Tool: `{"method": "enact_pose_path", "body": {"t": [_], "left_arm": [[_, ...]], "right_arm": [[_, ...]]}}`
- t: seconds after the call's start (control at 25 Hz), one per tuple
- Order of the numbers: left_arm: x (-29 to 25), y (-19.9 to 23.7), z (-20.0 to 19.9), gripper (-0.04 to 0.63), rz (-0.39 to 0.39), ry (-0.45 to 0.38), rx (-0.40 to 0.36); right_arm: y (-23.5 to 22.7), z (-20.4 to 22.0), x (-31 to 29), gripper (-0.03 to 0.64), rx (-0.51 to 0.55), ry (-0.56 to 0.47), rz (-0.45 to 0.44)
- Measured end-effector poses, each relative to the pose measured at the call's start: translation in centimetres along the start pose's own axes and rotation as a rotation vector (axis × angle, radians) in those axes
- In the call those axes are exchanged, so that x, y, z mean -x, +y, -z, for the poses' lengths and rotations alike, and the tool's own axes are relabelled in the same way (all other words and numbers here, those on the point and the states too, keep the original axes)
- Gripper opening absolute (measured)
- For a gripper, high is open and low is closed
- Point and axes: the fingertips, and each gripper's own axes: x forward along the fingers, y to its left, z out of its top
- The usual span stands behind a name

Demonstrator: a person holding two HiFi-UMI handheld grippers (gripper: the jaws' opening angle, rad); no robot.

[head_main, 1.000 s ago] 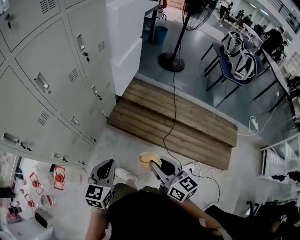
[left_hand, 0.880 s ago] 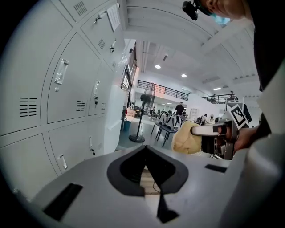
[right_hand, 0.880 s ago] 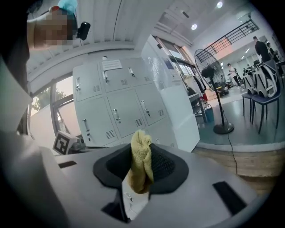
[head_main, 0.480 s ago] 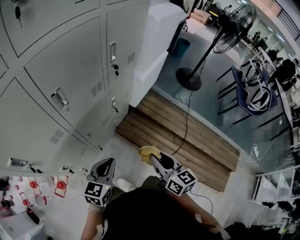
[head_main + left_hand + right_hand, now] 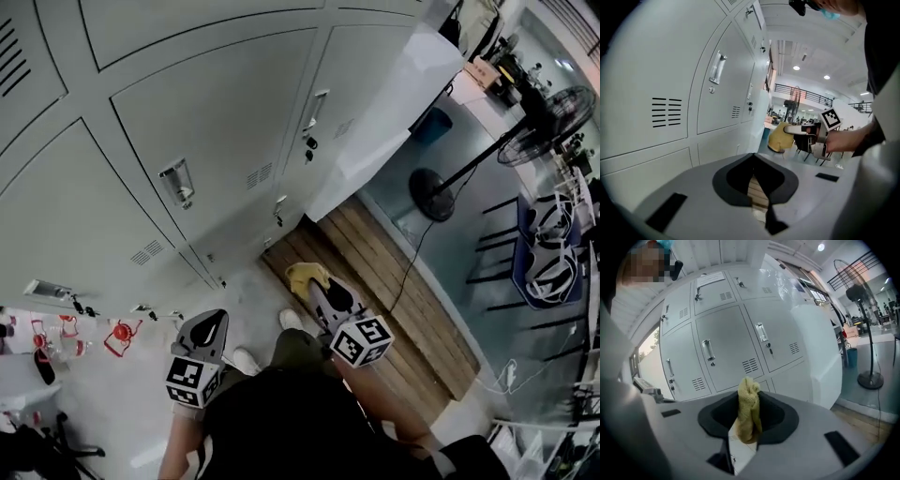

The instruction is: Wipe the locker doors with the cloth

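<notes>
A wall of grey lockers [image 5: 216, 122] fills the upper left of the head view, with handles and vent slits on each door. My right gripper [image 5: 316, 289] is shut on a bunched yellow cloth [image 5: 306, 275], held low in front of the lockers and apart from them. In the right gripper view the cloth [image 5: 749, 409] stands up between the jaws, with the locker doors [image 5: 726, 348] beyond. My left gripper [image 5: 208, 330] hangs lower left with its jaws together and nothing in them. The left gripper view shows the lockers [image 5: 670, 103] close by and the cloth [image 5: 780, 137] ahead.
A wooden pallet platform [image 5: 394, 281] lies on the floor right of the lockers. A standing fan [image 5: 441, 187] and its cable are beyond it, chairs [image 5: 548, 262] at far right. A white block [image 5: 394, 103] adjoins the lockers. Red items [image 5: 117, 333] lie at the lower left.
The head view has swung upward and left, so the lockers now fill more of the frame. Both grippers keep their places; the right one still holds the cloth.
</notes>
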Motion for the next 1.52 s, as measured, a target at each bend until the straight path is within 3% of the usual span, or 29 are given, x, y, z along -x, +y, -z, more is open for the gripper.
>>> {"method": "enact_pose_path", "body": {"t": [0.48,0.88,1.16,1.52], "left_arm": [[-2.8,2.7,-2.2,0.008,-0.367,-0.017,0.137],[-3.5,-0.5,-0.4,0.008,-0.588,-0.043,0.232],[-1.4,-2.6,2.4,0.008,-0.696,-0.033,0.305],[1.5,-3.2,4.4,0.008,-0.757,-0.014,0.361]], "right_arm": [[-6.3,-1.9,-13.8,0.115,0.087,0.135,-0.194],[-10.0,-0.5,-21.0,0.115,0.191,0.244,-0.273],[-9.8,-0.2,-23.7,0.115,0.224,0.243,-0.298],[-6.3,2.0,-25.9,0.115,0.290,0.277,-0.327]]}}
